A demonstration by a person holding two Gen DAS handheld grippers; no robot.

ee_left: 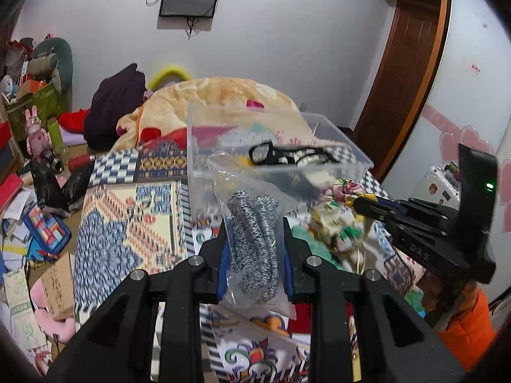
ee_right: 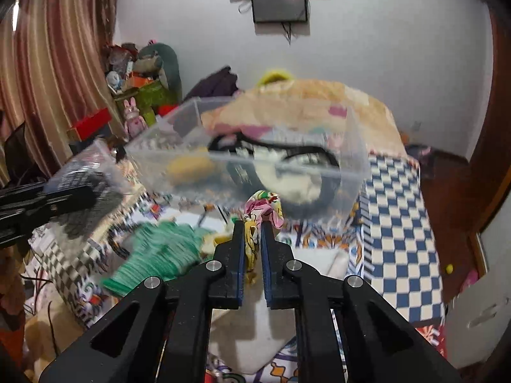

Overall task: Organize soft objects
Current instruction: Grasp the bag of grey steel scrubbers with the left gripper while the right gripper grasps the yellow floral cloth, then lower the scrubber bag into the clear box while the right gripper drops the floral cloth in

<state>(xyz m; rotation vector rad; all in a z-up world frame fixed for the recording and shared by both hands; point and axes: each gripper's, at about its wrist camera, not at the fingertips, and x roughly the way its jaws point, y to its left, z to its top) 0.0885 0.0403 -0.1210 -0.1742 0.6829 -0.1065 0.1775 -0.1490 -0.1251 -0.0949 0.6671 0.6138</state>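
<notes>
Closest to you, your left claw (ee_left: pixel 254 249) is closed partway on a clear plastic bag (ee_left: pixel 255 242), its blue pads pressing the bag's two sides. Inside the bag sits a rolled knit piece in speckled black and white, soft and ribbed, standing roughly upright between the fingers. The bag's loose lower corner hangs below the pads.

Your right claw (ee_right: pixel 253 242) is nearly closed, pinching a thin bunch of floral cloth (ee_right: pixel 265 206). The cloth is cream and yellow with pink and green flowers, and its crumpled top puffs out just above the fingertips. In the left wrist view the same claw (ee_left: pixel 361 204) comes in from the right, with the floral cloth (ee_left: pixel 343 190) at its tip.

Below and to the left of the right claw, a green knit item (ee_right: pixel 156 252) lies blurred on the bed (ee_right: pixel 399 223), which is covered in a patterned spread with blue and cream checks.

Just beyond both claws stands a clear plastic bin (ee_right: pixel 351 172) on the bed. Through its walls you can make out soft things: something yellow (ee_right: pixel 190 166), something cream-white, and a black looped strap (ee_left: pixel 287 153) lying across the top. Details are blurred.

Farther back, a peach-coloured blanket (ee_left: pixel 223 95) is heaped behind the bin, with a dark purple bag (ee_left: pixel 118 102) to its left.
</notes>
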